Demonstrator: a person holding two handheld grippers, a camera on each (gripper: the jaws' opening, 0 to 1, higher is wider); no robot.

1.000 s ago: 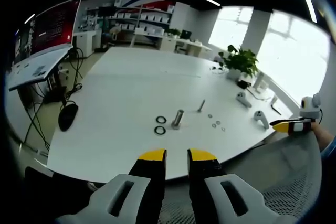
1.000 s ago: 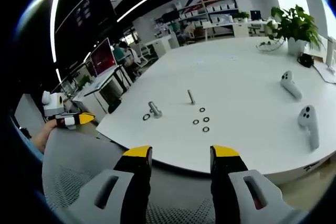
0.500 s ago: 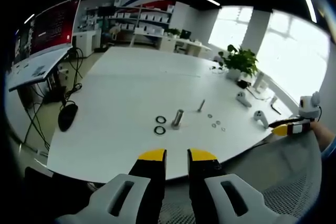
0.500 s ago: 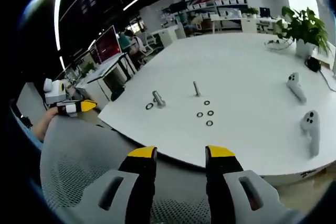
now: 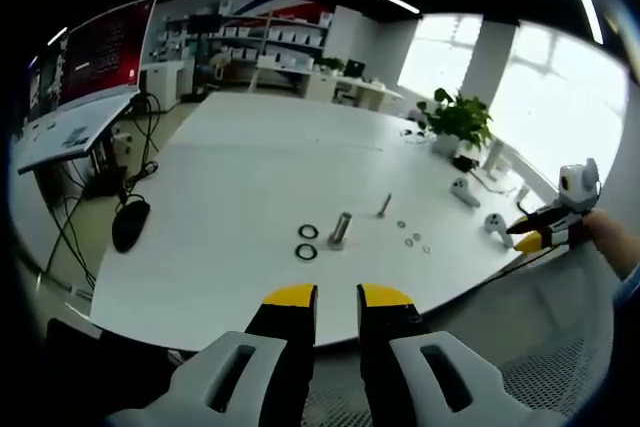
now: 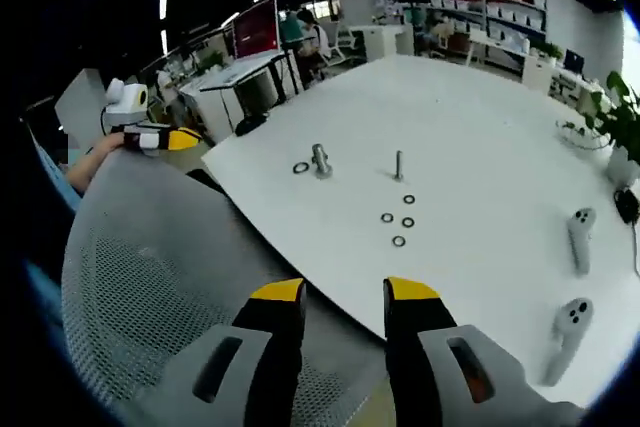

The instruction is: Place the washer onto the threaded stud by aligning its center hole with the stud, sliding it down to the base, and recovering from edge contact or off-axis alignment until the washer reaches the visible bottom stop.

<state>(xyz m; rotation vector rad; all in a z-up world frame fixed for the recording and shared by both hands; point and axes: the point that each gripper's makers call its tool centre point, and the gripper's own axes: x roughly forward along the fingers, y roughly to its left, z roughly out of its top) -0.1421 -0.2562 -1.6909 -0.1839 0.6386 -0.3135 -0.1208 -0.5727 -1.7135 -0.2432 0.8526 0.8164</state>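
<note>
1. Both grippers hold nothing: the left gripper (image 5: 336, 299) has its fingers slightly apart, the right gripper (image 6: 343, 293) wider.
2. Beyond them, on the white table (image 6: 480, 137), the threaded stud (image 6: 398, 165) stands upright.
3. Four small washers (image 6: 398, 241) lie just beside the stud.
4. A thicker bolt (image 5: 340, 229) stands near two dark rings (image 5: 306, 250).

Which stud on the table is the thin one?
The far stud, a slim bare rod by the small washers. The other stud is thicker, beside the dark rings.
</note>
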